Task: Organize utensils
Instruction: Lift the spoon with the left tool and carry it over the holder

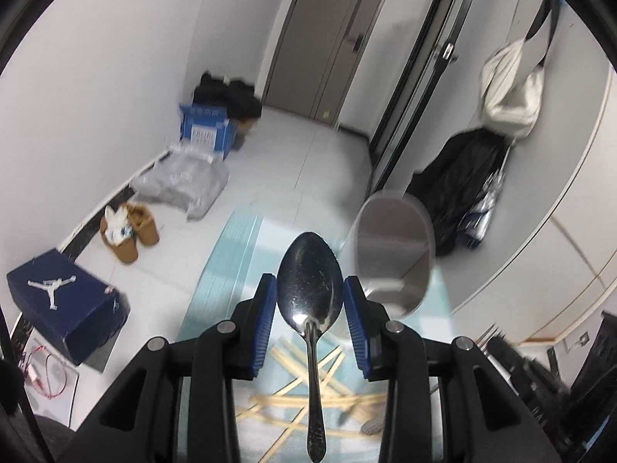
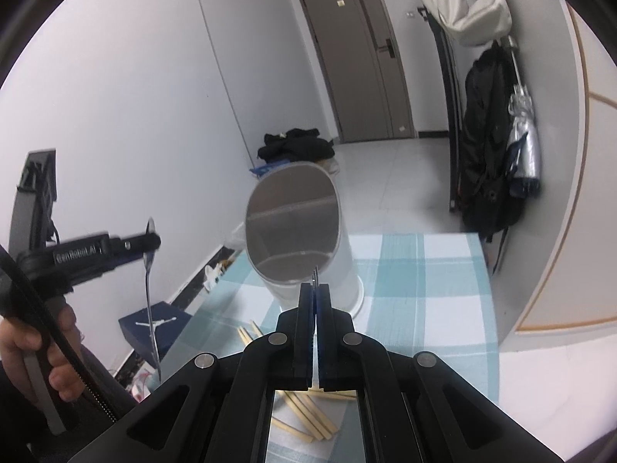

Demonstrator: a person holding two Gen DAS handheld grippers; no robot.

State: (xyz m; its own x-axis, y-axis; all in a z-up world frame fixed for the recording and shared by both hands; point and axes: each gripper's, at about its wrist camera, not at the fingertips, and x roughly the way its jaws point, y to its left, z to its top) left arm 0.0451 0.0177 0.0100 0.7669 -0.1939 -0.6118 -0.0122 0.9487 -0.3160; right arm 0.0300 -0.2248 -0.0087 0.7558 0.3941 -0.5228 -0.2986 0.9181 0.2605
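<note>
My left gripper (image 1: 310,289) is shut on the bowl of a steel spoon (image 1: 310,289), held in the air with the handle hanging down toward me; it also shows in the right wrist view (image 2: 148,270). A white cylindrical utensil holder (image 1: 389,258) stands ahead and to the right on the checked tablecloth (image 2: 424,289). My right gripper (image 2: 315,289) is shut on a thin metal utensil (image 2: 315,274) whose tip pokes out just before the holder (image 2: 304,231). Wooden chopsticks (image 1: 304,397) lie scattered on the cloth below both grippers, and show in the right wrist view (image 2: 304,413).
The table's far edge is just behind the holder, and its left edge drops to the floor. A blue shoe box (image 1: 65,305), brown boots (image 1: 129,231) and bags lie on the floor to the left. Coats and an umbrella (image 2: 520,142) hang at the right wall.
</note>
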